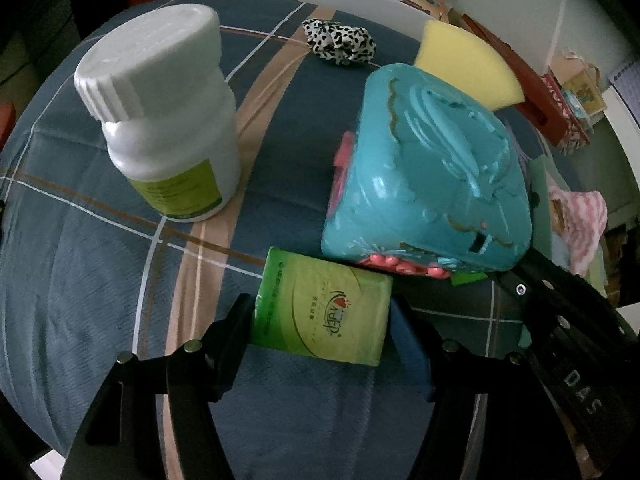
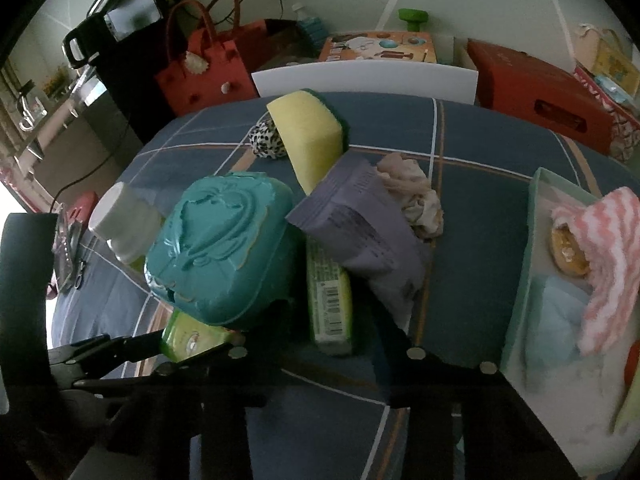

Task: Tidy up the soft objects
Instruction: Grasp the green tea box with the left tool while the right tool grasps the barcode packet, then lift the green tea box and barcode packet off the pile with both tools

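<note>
My left gripper (image 1: 320,324) is shut on a flat green tissue pack (image 1: 332,300) that lies on the blue plaid bed cover, one finger pressed against each short side. My right gripper (image 2: 334,316) points down at a second green tissue pack (image 2: 330,304), which stands on edge with its barcode showing. Its dark fingers sit tight against both faces of that pack. A teal plastic box (image 2: 220,248) leans over both packs. More soft things lie further back: a yellow sponge (image 2: 308,136), a leopard-print scrunchie (image 1: 340,42) and a beige cloth (image 2: 416,192).
A white pill bottle (image 1: 168,120) stands left of the teal box. A purple packet (image 2: 360,232) rests against the sponge. At the right, a pale green bin (image 2: 532,240) holds a pink striped towel (image 2: 608,256) and a blue cloth (image 2: 556,320). Red bags and boxes line the far edge.
</note>
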The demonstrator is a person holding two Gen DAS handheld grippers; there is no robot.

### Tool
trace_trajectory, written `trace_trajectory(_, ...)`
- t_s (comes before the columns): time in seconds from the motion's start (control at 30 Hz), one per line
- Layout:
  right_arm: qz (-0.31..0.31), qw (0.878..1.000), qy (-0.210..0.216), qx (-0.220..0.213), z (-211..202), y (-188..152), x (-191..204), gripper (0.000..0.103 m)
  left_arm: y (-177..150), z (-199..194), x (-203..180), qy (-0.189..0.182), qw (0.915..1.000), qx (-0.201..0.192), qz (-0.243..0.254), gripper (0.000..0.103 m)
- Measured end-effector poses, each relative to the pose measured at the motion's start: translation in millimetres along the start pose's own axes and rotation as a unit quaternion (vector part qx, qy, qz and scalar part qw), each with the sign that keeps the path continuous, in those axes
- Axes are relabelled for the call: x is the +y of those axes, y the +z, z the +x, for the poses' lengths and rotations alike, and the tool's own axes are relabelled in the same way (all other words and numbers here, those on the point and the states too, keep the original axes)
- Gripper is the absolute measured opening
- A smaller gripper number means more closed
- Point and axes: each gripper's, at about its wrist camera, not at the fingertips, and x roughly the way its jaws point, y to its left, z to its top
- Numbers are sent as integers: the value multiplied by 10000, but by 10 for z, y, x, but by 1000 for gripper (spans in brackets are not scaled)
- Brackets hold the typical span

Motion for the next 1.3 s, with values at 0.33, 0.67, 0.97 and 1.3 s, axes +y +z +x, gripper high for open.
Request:
trace_trajectory(0.33,-88,9999,-72,95,141,28,7,26,26,-34,133,-69,9998,-16,-171,69)
trace_trajectory(0.67,-33,9999,-59,137,243,38,-22,25,44,-39,140,-68,9998,-9,-169,69)
trace_trajectory(0.97,-25,9998,-71,162,215,13,-1,24,36,-30,122,-63,9998,-12,-172,69)
trace_trajectory(1.3,297,9993,-71,235,64,-56,-87,24,36,-55,163,-115,9995,-72,-269,68)
